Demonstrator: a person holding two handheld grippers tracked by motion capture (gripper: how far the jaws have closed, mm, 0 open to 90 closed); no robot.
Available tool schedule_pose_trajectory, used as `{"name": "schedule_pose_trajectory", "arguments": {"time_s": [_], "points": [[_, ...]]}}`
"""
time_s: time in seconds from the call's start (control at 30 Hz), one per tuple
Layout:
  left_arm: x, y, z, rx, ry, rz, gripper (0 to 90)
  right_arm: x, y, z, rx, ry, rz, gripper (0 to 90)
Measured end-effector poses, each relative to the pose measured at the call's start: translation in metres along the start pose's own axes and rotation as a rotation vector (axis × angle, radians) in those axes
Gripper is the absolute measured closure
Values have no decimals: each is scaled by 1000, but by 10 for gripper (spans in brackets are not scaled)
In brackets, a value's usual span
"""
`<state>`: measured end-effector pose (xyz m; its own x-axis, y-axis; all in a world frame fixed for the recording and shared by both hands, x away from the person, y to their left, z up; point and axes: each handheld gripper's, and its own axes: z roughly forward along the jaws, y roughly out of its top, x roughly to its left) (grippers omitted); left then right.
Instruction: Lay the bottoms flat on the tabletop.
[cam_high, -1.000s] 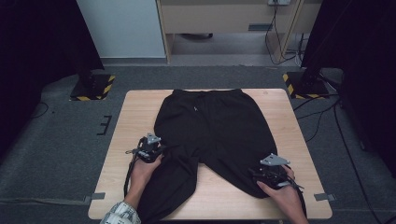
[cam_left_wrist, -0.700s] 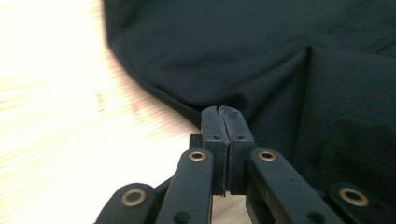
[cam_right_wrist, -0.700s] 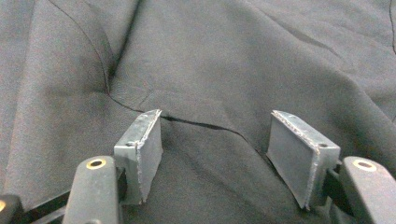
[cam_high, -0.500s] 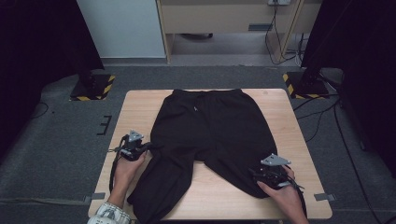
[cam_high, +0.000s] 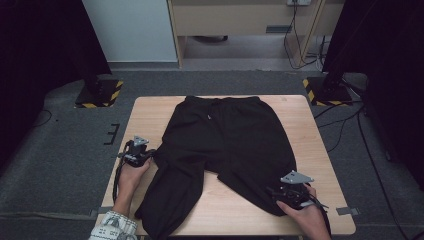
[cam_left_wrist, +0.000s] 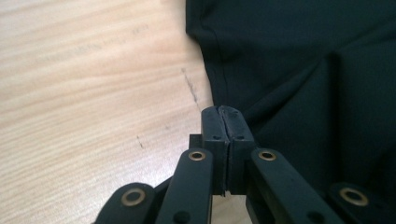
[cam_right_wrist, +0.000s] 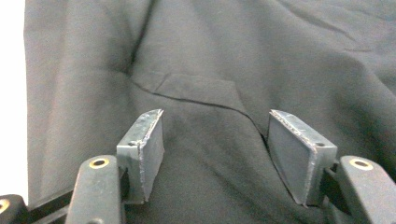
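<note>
Black trousers (cam_high: 225, 135) lie flat on the wooden table (cam_high: 150, 112), waistband at the far side and legs toward me. My left gripper (cam_high: 149, 155) is at the outer edge of the left leg. In the left gripper view its jaws (cam_left_wrist: 227, 112) are shut on the side seam of the trousers (cam_left_wrist: 303, 70), and folds fan out from the pinch. My right gripper (cam_high: 278, 193) rests over the hem end of the right leg. In the right gripper view (cam_right_wrist: 215, 128) it stands open above the dark cloth (cam_right_wrist: 210, 56), with a small flap between the pads.
The left leg's end hangs over the table's near edge (cam_high: 165, 225). Bare wood runs along the left side (cam_left_wrist: 84, 84) and the right side (cam_high: 310, 135). Two yellow-and-black stand bases (cam_high: 100, 92) (cam_high: 325, 90) sit on the floor beyond the far corners, with cables (cam_high: 350, 120) at the right.
My left gripper has moved left toward the table's left edge, drawing the trousers' side seam out with it. The right gripper has stayed in place.
</note>
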<state>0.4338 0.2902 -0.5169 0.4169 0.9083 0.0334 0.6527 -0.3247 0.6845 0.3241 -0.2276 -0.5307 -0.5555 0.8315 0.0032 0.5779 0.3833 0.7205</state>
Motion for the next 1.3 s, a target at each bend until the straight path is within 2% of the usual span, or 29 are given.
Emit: {"name": "schedule_pose_trajectory", "arguments": {"time_s": [0.03,0.1,0.13,0.17,0.2,0.23,0.27,0.3,0.33,0.37,0.4,0.43,0.47,0.5,0.53,0.57,0.6,0.63,0.67,0.7,0.77,0.8,0.9,0.93,1.0,1.07,1.1,1.2,1.3], "points": [[-1,0,0,14,9,13,884,2,0,0,2,8,-10,372],[-2,-2,-1,13,15,8,875,7,1,0,10,28,-33,381],[-3,-4,-5,-15,19,-18,838,8,3,0,14,31,-41,413],[-3,-4,-5,-15,19,-18,747,8,3,0,14,31,-41,413],[-5,-4,-8,-32,29,-30,696,7,6,-3,-8,27,-32,432],[-12,-5,-18,-77,35,-35,666,6,10,-6,-43,33,-11,461],[-17,-4,-24,-95,45,-37,621,5,15,-9,-79,42,1,501],[-17,-4,-24,-95,45,-37,581,5,15,-9,-79,42,1,501],[-22,-4,-30,-111,46,-30,581,6,19,-12,-112,51,10,531],[-28,-5,-36,-128,39,-13,568,8,25,-13,-140,70,28,557],[-41,-8,-47,-148,31,18,544,16,35,-9,-168,110,16,580],[-48,-11,-52,-159,8,22,525,21,40,-5,-171,121,2,571],[-54,-13,-54,-168,-15,16,499,27,44,1,-169,138,-11,549],[-54,-13,-54,-168,-15,16,468,27,44,1,-169,138,-11,549],[-66,-18,-55,-156,-59,27,447,39,51,16,-151,173,-42,485],[-66,-18,-55,-156,-59,27,436,39,51,16,-151,173,-42,485],[-72,-21,-54,-144,-66,41,424,50,56,32,-127,195,-60,430],[-77,-23,-52,-127,-75,59,424,50,56,32,-127,195,-60,430],[-84,-28,-46,-87,-98,88,423,59,60,45,-95,196,-96,519],[-84,-28,-46,-87,-98,88,428,59,60,45,-95,196,-96,519],[-90,-34,-39,-23,-123,109,454,65,62,53,-61,181,-135,805],[-90,-35,-37,0,-123,119,484,65,62,52,-52,188,-146,850],[-88,-37,-36,21,-120,125,563,63,59,45,-38,201,-149,876],[-86,-37,-36,21,-123,119,594,57,54,35,-24,195,-142,880],[-83,-38,-38,28,-124,110,618,54,51,30,-19,190,-131,881],[-79,-38,-39,41,-124,114,703,42,36,11,5,181,-118,881],[-79,-38,-39,41,-124,114,729,42,36,11,5,181,-118,881],[-76,-38,-41,63,-108,141,802,24,15,-13,44,135,-118,880],[-75,-38,-42,74,-98,146,825,15,8,-23,47,121,-94,876]]}}
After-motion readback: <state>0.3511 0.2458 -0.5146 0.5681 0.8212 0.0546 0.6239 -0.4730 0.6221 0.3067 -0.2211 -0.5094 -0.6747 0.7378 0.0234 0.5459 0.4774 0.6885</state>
